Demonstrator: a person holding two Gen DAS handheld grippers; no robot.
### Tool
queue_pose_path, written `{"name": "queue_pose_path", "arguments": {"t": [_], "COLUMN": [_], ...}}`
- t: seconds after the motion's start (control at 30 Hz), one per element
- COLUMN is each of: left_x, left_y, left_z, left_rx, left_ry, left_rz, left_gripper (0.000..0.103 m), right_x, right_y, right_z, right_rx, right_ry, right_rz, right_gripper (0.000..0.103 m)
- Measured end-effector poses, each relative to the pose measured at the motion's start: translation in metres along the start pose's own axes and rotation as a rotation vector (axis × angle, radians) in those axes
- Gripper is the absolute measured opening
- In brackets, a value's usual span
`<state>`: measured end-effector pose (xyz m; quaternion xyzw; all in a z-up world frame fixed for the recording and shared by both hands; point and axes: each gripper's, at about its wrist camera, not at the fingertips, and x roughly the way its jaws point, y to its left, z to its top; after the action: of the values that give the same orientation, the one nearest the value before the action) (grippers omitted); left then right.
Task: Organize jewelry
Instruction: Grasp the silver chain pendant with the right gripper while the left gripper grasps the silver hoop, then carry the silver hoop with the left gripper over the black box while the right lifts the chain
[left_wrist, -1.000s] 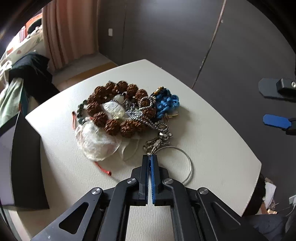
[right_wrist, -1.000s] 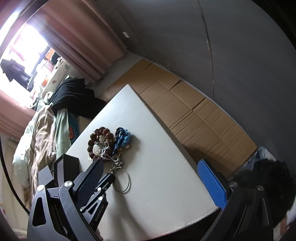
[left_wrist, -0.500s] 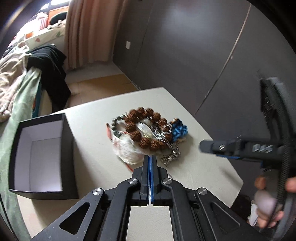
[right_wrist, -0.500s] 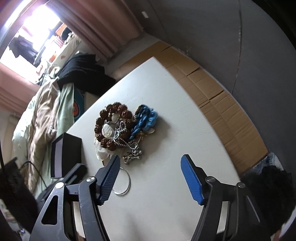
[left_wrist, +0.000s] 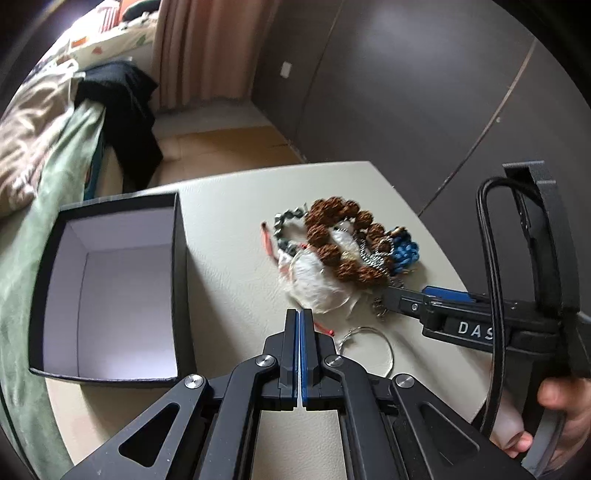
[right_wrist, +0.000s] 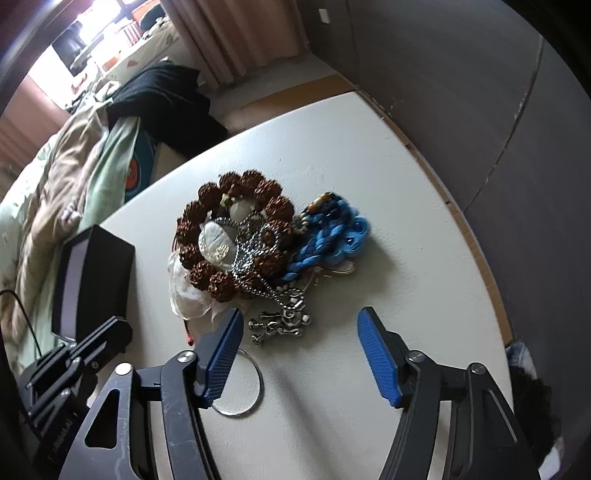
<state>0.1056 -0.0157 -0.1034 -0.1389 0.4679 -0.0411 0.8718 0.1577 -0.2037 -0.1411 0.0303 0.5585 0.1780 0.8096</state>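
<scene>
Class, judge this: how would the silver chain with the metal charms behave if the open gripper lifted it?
The silver chain probably hangs limp. It lies draped over the brown bead bracelet, so may drag it. The right gripper might slip on metal.

White table (right_wrist: 388, 206), open black box (left_wrist: 110, 288), tangled jewelry pile (right_wrist: 258, 240), thin ring (right_wrist: 240, 387), perhaps a bangle

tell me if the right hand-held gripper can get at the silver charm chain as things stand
Probably yes. The right hand-held gripper is open, and the silver charm chain lies on the table just ahead between its fingers, nothing covering that end. Its upper part is tangled with the brown bead bracelet.
</scene>
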Motion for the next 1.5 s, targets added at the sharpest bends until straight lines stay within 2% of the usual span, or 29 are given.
{"name": "queue_pose_path", "arguments": {"t": [0.07, 0.1, 0.13, 0.17, 0.2, 0.3, 0.4, 0.43, 0.47, 0.5, 0.53, 0.57, 0.8, 0.87, 1.03, 1.23, 1.3, 1.33, 1.37, 1.5], "left_x": [0.003, 0.003, 0.004, 0.005, 0.006, 0.011, 0.017, 0.019, 0.020, 0.021, 0.021, 0.020, 0.022, 0.027, 0.038, 0.045, 0.046, 0.046, 0.047, 0.046], "left_y": [0.003, 0.003, 0.002, 0.001, 0.000, -0.004, -0.011, -0.013, -0.015, -0.019, -0.021, -0.025, -0.051, -0.054, -0.057, -0.059, -0.061, -0.062, -0.062, -0.051], "left_z": [-0.001, -0.001, -0.001, -0.002, -0.002, -0.004, -0.006, -0.007, -0.008, -0.008, -0.009, -0.009, -0.013, -0.014, -0.016, -0.017, -0.018, -0.018, -0.018, -0.014], "left_rx": [-0.016, -0.019, -0.020, -0.017, -0.014, -0.007, 0.017, 0.025, 0.030, 0.038, 0.042, 0.052, 0.161, 0.184, 0.216, 0.229, 0.230, 0.242, 0.250, 0.188], "left_ry": [0.014, 0.019, 0.023, 0.027, 0.031, 0.050, 0.077, 0.081, 0.083, 0.084, 0.081, 0.065, 0.015, 0.024, 0.033, 0.031, 0.033, 0.032, 0.032, 0.032], "left_rz": [-0.007, -0.007, -0.007, -0.010, -0.013, -0.019, -0.021, -0.019, -0.018, -0.021, -0.023, -0.029, -0.015, -0.022, -0.020, 0.004, 0.021, 0.051, 0.075, 0.055], "left_gripper": [0.000, 0.000, 0.000, 0.000, 0.000, 0.001, 0.004, 0.011, 0.027, 0.038, 0.061, 0.067, 0.064, 0.043, 0.025, 0.024, 0.018, 0.007, 0.001, 0.001], "right_x": [0.000, -0.001, -0.001, -0.002, -0.002, -0.006, -0.015, -0.018, -0.023, -0.025, -0.028, -0.033, -0.049, -0.053, -0.060, -0.072, -0.079, -0.081, -0.085, -0.098], "right_y": [0.001, -0.001, -0.002, -0.006, -0.011, -0.023, -0.040, -0.045, -0.050, -0.054, -0.057, -0.061, -0.072, -0.076, -0.076, -0.079, -0.077, -0.076, -0.073, -0.064], "right_z": [0.000, -0.001, -0.001, -0.002, -0.003, -0.003, -0.003, -0.004, -0.005, -0.006, -0.006, -0.007, -0.007, -0.008, -0.008, -0.010, -0.010, -0.011, -0.010, -0.010], "right_rx": [-0.013, -0.016, -0.018, -0.009, 0.011, 0.050, 0.111, 0.129, 0.143, 0.147, 0.153, 0.159, 0.196, 0.208, 0.212, 0.208, 0.195, 0.191, 0.182, 0.151], "right_ry": [-0.010, -0.017, -0.020, -0.010, 0.008, 0.013, 0.002, -0.006, -0.015, -0.021, -0.027, -0.036, -0.076, -0.084, -0.098, -0.130, -0.153, -0.162, -0.178, -0.227], "right_rz": [-0.016, -0.025, -0.024, 0.035, 0.069, 0.072, 0.116, 0.135, 0.149, 0.154, 0.159, 0.162, 0.163, 0.165, 0.180, 0.224, 0.258, 0.269, 0.288, 0.351], "right_gripper": [0.053, 0.045, 0.030, 0.022, 0.018, 0.018, 0.018, 0.018, 0.018, 0.010, 0.004, 0.004, 0.004, 0.004, 0.004, 0.004, 0.004, 0.004, 0.004, 0.004]}}
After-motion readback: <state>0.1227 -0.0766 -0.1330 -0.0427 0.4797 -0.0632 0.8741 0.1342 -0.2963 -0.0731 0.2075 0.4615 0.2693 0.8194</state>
